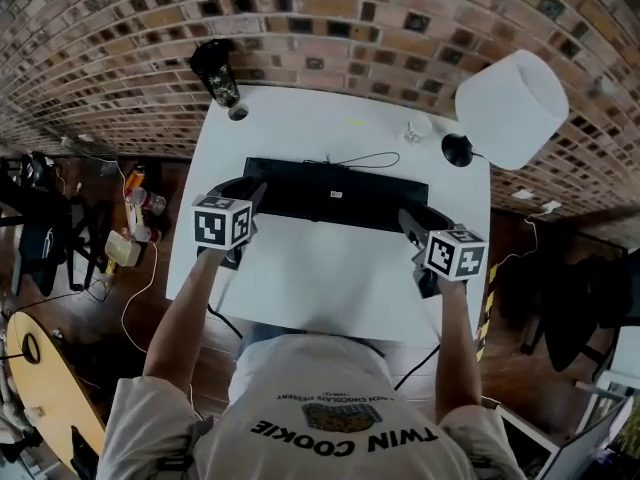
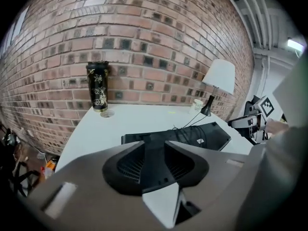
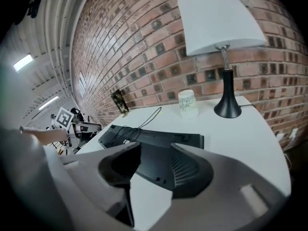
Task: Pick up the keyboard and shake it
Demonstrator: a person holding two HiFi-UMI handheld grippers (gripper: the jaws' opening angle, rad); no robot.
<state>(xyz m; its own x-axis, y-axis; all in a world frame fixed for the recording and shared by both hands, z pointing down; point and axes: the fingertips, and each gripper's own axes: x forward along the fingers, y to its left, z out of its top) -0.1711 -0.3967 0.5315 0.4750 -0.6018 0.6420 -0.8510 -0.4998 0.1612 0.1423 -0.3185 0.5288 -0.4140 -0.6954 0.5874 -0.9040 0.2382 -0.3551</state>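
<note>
left gripper (image 1: 250, 196): jaws apart, aimed forward, angled inward
right gripper (image 1: 410, 223): jaws wider apart, aimed forward, angled inward
left arm (image 1: 185, 308): bare, stretched forward
right arm (image 1: 455, 338): bare, stretched forward

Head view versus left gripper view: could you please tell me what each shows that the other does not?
Only the head view: a round pale wooden tabletop at the lower left. Only the left gripper view: the grey ceiling with its light strip. Both: the black keyboard on the white table, the black patterned tumbler and the white-shaded lamp.
</note>
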